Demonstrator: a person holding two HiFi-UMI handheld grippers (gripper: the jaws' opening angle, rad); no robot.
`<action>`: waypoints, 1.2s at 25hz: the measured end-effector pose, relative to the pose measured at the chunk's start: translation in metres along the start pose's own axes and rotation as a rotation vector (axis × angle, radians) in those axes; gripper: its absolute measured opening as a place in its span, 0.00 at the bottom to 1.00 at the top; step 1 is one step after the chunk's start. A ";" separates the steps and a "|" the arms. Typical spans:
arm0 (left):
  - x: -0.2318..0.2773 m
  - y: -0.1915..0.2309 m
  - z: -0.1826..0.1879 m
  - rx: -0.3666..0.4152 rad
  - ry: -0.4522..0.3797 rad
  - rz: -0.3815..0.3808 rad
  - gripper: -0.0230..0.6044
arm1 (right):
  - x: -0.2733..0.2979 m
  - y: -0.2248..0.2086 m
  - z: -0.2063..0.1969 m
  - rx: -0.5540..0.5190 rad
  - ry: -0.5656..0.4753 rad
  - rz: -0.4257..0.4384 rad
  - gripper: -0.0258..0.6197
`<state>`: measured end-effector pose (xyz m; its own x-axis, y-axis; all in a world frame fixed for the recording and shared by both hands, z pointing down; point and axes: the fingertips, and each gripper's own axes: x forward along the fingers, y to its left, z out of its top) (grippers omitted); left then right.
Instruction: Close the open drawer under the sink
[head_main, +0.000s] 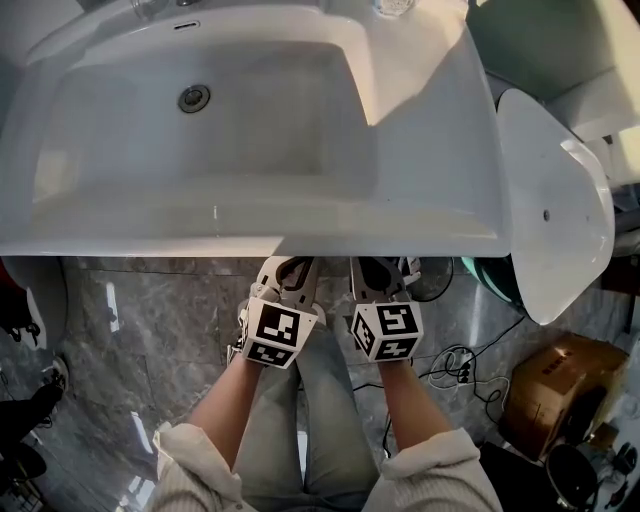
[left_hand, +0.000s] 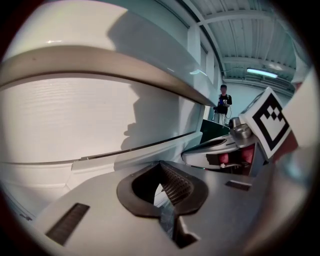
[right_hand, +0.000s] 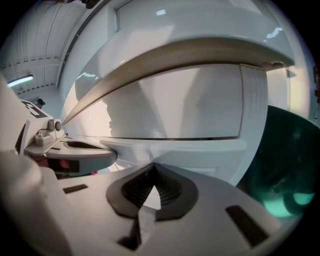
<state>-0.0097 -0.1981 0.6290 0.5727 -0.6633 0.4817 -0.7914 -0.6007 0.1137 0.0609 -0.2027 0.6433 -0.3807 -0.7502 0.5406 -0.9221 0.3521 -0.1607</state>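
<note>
ahead: drawer front (right_hand: 175, 105) blocks | above: sink rim (head_main: 250, 240) overhangs | right: toilet (head_main: 555, 200) near

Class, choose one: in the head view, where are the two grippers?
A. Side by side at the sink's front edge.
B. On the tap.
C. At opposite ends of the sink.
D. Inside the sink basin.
A: the left gripper and right gripper show close together just below the front rim of the sink.

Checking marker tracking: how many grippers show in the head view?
2: left gripper and right gripper, side by side just below the sink's front edge, jaws shut. None looks hidden.
</note>
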 end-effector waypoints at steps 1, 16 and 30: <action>0.001 0.001 0.001 -0.003 0.000 -0.001 0.06 | 0.001 -0.001 0.001 0.002 -0.002 -0.002 0.05; 0.001 0.008 0.007 -0.110 -0.023 0.034 0.06 | 0.003 -0.006 0.007 -0.022 -0.028 -0.024 0.05; -0.038 -0.021 0.037 -0.100 -0.083 0.031 0.06 | -0.044 -0.001 0.015 -0.013 -0.044 -0.028 0.06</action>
<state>-0.0067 -0.1772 0.5761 0.5601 -0.7179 0.4134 -0.8240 -0.5345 0.1881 0.0775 -0.1783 0.6073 -0.3580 -0.7837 0.5076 -0.9314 0.3378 -0.1354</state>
